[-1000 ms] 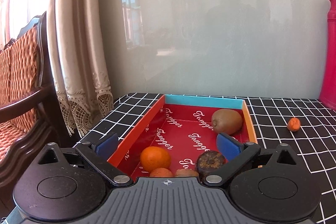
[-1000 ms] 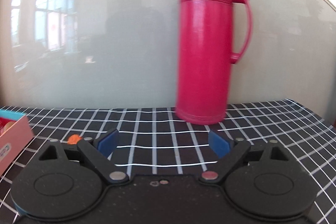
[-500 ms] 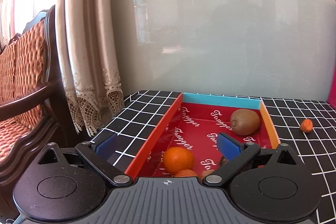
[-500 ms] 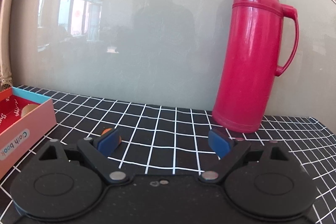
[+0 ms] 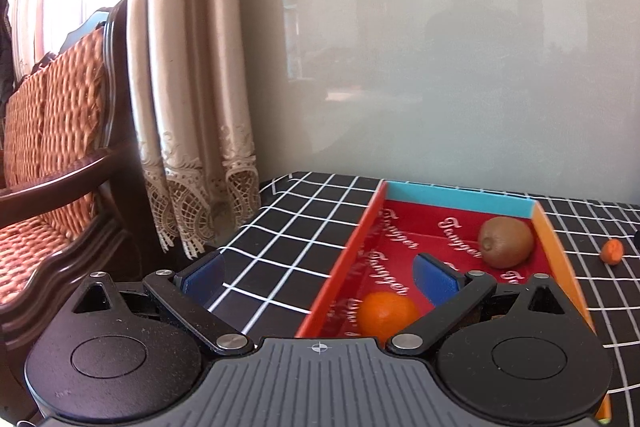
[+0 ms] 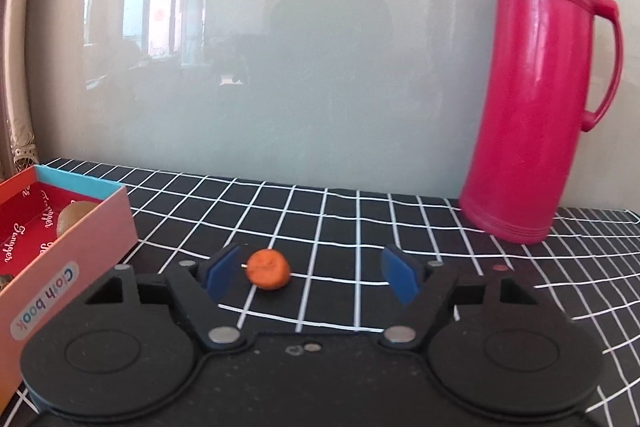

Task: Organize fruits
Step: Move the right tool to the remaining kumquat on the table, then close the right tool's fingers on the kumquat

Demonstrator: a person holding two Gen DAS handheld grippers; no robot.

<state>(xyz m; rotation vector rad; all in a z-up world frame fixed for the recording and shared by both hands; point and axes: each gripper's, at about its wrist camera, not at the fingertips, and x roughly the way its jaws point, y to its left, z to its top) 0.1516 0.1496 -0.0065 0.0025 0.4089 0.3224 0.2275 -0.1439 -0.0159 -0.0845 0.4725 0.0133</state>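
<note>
A small orange fruit lies on the black checked tablecloth, just inside the left finger of my open right gripper; it also shows far right in the left wrist view. The red open box holds a kiwi at its far end and an orange near me. In the right wrist view the box stands at the left with the kiwi partly visible. My left gripper is open and empty, straddling the box's left wall.
A tall red thermos stands at the back right against the pale wall. A curtain and a wooden chair with orange cushions are off the table's left edge.
My left gripper has shifted left, so the box now sits on its right side. My right gripper has swung left and the small orange fruit has come between its fingers.
</note>
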